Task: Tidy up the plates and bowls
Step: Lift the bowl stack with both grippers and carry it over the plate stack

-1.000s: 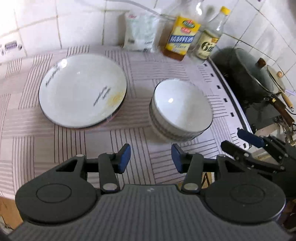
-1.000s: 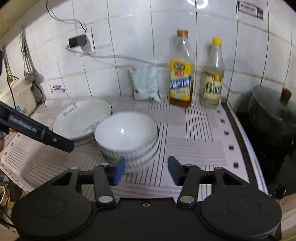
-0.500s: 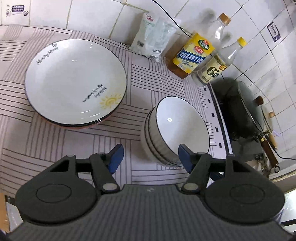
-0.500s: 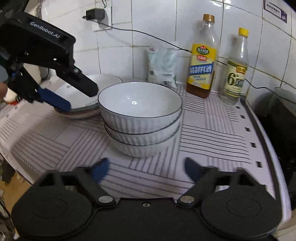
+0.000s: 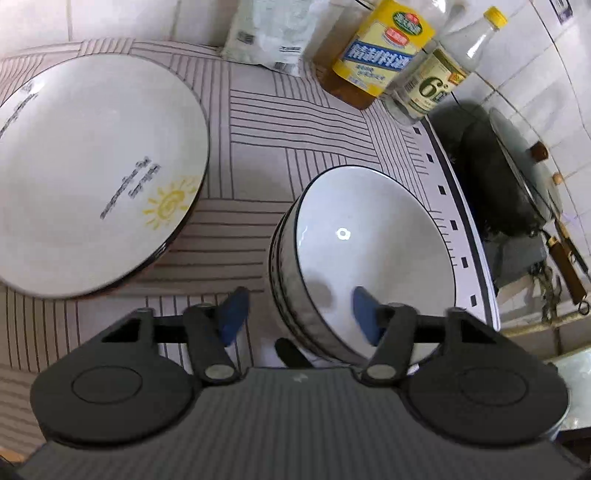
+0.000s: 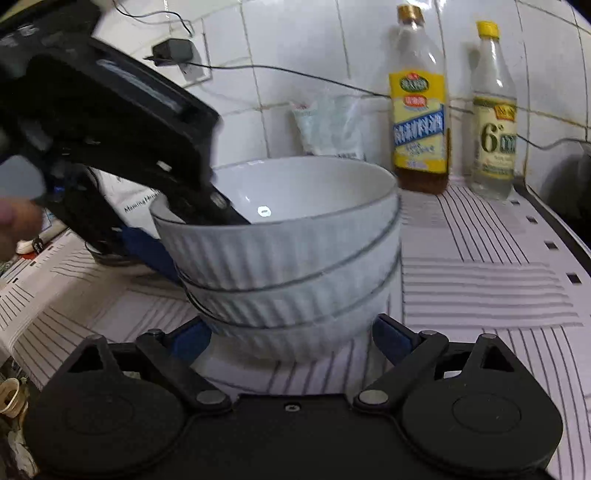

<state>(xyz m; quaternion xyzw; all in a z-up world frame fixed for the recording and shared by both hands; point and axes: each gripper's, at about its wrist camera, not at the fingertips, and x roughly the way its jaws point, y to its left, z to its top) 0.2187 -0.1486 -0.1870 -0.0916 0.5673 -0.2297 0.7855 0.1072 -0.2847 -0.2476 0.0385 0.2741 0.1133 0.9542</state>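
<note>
Your left gripper [image 5: 297, 312] straddles the near-left rim of the top bowl [image 5: 373, 251] in a stack of three ribbed white bowls [image 6: 291, 266], one blue pad inside the bowl and the other outside its wall; the jaws have just been closing around that rim, and whether the pads already press on it cannot be told through the blur. Your right gripper [image 6: 291, 338] sits low at the near side of the stack with its jaws spread wide apart, a pad on either side of the bottom bowl's base, neither visibly pressing.

The stack stands on the striped counter covering [image 5: 295, 122], toward the right, near the counter's dark dotted edge. To its left lies a wide white plate [image 5: 96, 173] printed with a yellow sun and script, apart from the bowls. At the far tiled wall stand a white packet [image 5: 273, 33], a yellow-labelled bottle of amber liquid [image 6: 419, 122] and a clear bottle with a yellow cap [image 6: 495, 122]. A dark lidded pot [image 5: 506, 177] sits beyond the counter's right edge.
</note>
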